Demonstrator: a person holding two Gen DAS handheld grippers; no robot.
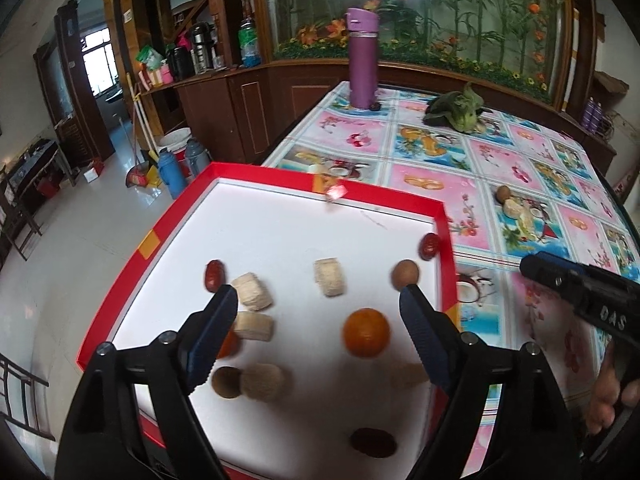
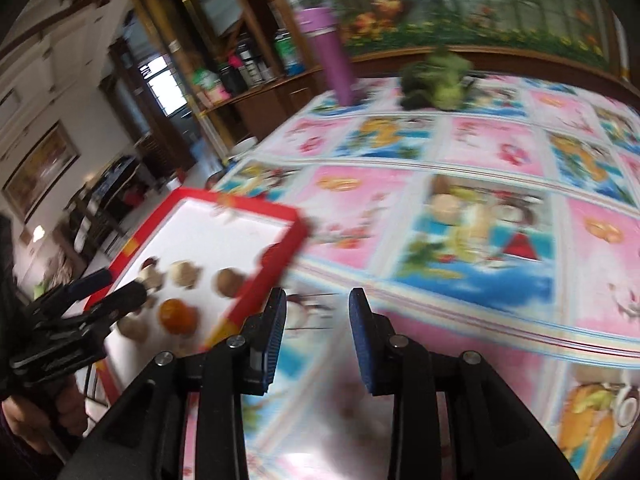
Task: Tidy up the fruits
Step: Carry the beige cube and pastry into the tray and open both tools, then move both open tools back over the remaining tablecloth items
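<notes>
Left wrist view: most fruits are being kept inside the red-rimmed white tray point(image 1: 447, 240); a brown round fruit point(image 1: 503, 193) and pale peeled one point(image 1: 513, 209) are lying beyond it, both the left gripper point(image 1: 316, 300) and right gripper point(image 2: 316, 300) being held wide and empty

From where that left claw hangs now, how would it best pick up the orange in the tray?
Grip the orange across its widest middle, coming straight down from above. It is round and sits alone on the white floor of the tray, with bare space either side for the fingers. The left claw is already open wider than it.
</notes>
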